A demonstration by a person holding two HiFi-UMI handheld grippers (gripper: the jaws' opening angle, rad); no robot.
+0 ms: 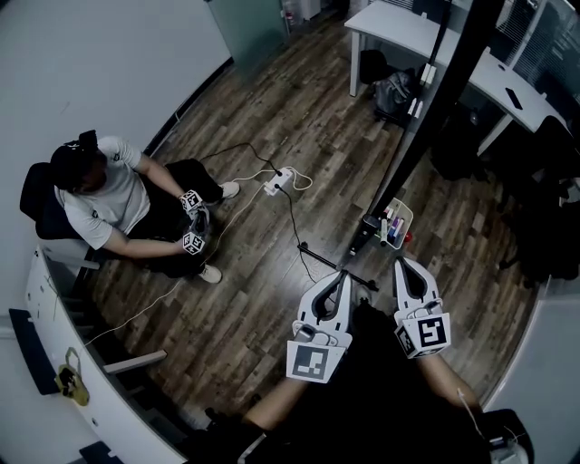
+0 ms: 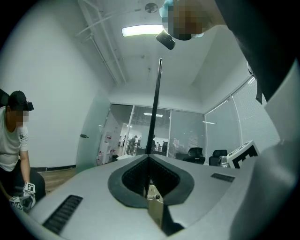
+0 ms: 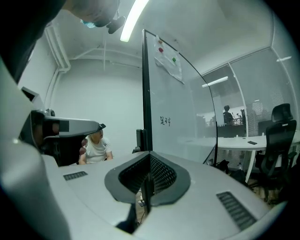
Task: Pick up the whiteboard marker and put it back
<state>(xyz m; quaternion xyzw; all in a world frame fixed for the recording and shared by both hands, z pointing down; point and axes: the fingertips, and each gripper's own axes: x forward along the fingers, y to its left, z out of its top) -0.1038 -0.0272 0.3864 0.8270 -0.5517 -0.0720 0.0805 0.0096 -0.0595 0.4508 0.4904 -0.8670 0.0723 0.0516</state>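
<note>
Two hand-held grippers fill the foreground of the head view. The left hand-held gripper [image 1: 340,283] and the right hand-held gripper [image 1: 408,268] both point toward 12 o'clock, each with its jaws pressed together and nothing caught between them, as their own views confirm. Just ahead of the right one, at 12 o'clock, a small tray [image 1: 407,216] sits against the whiteboard [image 1: 435,100], which is seen edge-on as a dark bar running up toward 1 o'clock. The whiteboard marker [image 1: 391,228] appears to lie in that tray among a few other pens, too small to tell apart. Judged by its kind, it is light, rigid and smooth-barrelled, and apt to roll or twist in a loose pinch. The sound hold is across the middle of the barrel, clear of the cap, with the jaws opened first. Room is tight at the tray: its rim, the neighbouring pens and the board's black frame [image 3: 146,93] crowd the approach, so coming in from above looks the cleanest line. Open wood floor [image 1: 272,100] spreads to 10 and 11 o'clock, crossed by a cable [image 1: 294,222] and a power strip [image 1: 279,181]. A seated person [image 1: 100,195] occupies 9 o'clock, and a white table [image 1: 399,27] stands at 1 o'clock.
</note>
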